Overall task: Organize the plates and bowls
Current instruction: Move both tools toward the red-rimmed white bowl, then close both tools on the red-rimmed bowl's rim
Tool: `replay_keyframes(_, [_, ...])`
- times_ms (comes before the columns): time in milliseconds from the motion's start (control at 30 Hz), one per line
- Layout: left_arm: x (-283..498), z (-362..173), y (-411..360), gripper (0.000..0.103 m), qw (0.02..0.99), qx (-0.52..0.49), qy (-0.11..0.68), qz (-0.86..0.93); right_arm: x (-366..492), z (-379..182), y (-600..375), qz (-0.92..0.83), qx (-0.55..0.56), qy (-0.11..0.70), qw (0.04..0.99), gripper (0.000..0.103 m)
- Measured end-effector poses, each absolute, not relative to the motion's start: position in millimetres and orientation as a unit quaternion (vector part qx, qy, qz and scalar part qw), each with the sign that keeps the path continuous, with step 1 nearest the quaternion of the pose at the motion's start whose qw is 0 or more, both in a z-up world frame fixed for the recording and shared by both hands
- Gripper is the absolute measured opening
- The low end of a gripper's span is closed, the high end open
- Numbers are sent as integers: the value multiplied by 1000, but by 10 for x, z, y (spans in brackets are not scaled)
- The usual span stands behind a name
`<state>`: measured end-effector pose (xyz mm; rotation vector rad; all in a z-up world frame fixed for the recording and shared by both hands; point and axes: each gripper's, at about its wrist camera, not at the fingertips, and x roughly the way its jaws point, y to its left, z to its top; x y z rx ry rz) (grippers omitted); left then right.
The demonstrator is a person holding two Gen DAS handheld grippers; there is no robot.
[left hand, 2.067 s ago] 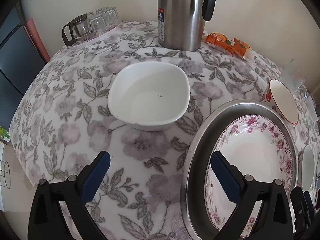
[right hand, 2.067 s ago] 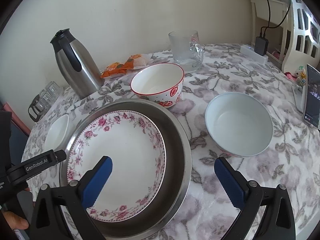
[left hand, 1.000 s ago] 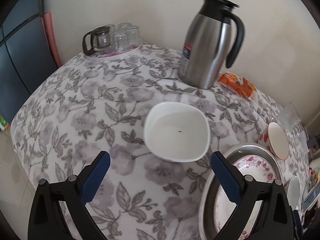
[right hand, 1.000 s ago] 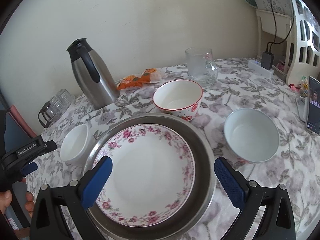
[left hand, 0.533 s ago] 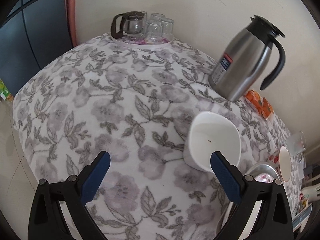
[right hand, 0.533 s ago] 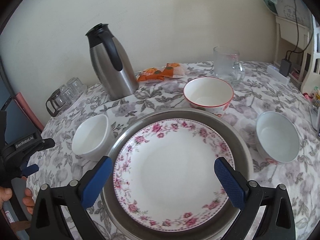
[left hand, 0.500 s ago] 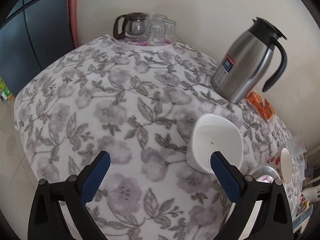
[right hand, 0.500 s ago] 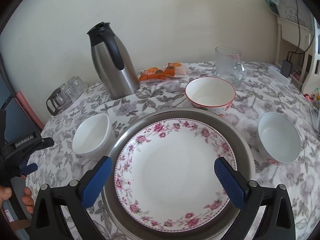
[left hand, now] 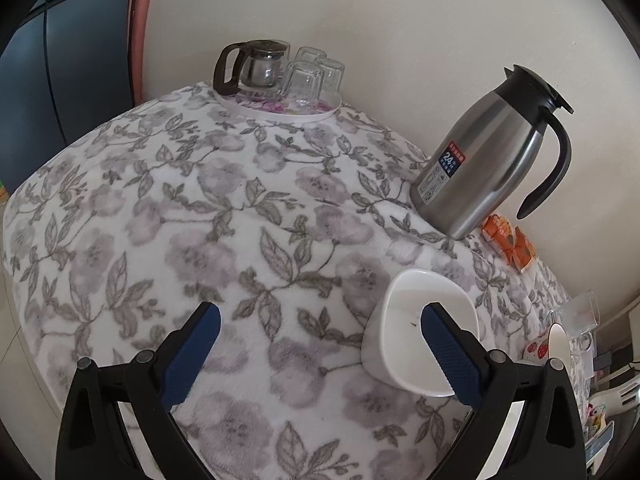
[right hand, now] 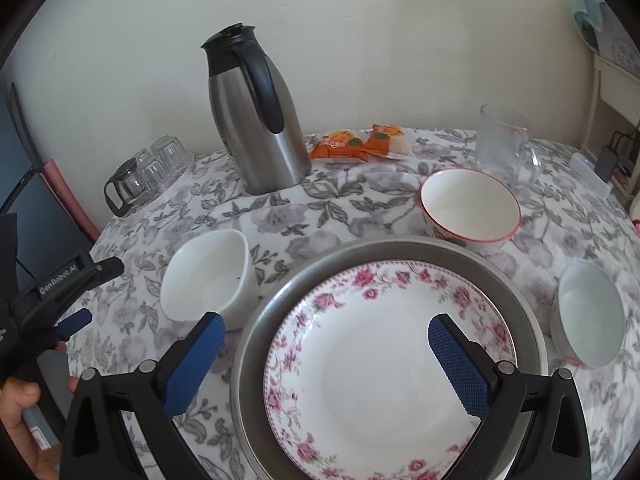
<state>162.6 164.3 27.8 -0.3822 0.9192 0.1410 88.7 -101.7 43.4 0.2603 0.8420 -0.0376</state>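
Note:
A rose-rimmed white plate [right hand: 376, 356] lies in a wide steel basin [right hand: 400, 250]. My right gripper [right hand: 326, 340] is open and empty above the plate's near part. A square white bowl [right hand: 208, 276] stands left of the basin; it also shows in the left wrist view [left hand: 404, 344], behind my right fingertip [left hand: 444, 344]. My left gripper [left hand: 320, 332] is open and empty over bare cloth left of that bowl. A red-rimmed bowl [right hand: 470, 204] stands behind the basin and a pale blue bowl [right hand: 588, 312] to its right.
A steel thermos jug [right hand: 256, 120] stands at the back. A tray with a glass teapot and cups [left hand: 276, 76] sits at the far left corner. Orange snack packets [right hand: 360, 142] and a glass mug [right hand: 504, 140] lie by the wall. The tablecloth drops off at the left.
My left gripper has pulled back and swung left, so the square bowl slid to the right of its view. My right gripper has drawn back and turned left over the plate.

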Motion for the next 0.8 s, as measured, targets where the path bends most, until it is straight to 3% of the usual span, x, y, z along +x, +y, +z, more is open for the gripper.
replay_keyframes(467, [1820, 297, 1083, 100, 875, -138, 463, 5, 1208, 581, -1841, -82, 139, 426, 890, 103])
replay_keyframes(800, [2082, 422, 201, 99, 853, -121, 496, -109, 1253, 559, -2702, -109, 181, 445, 870, 89])
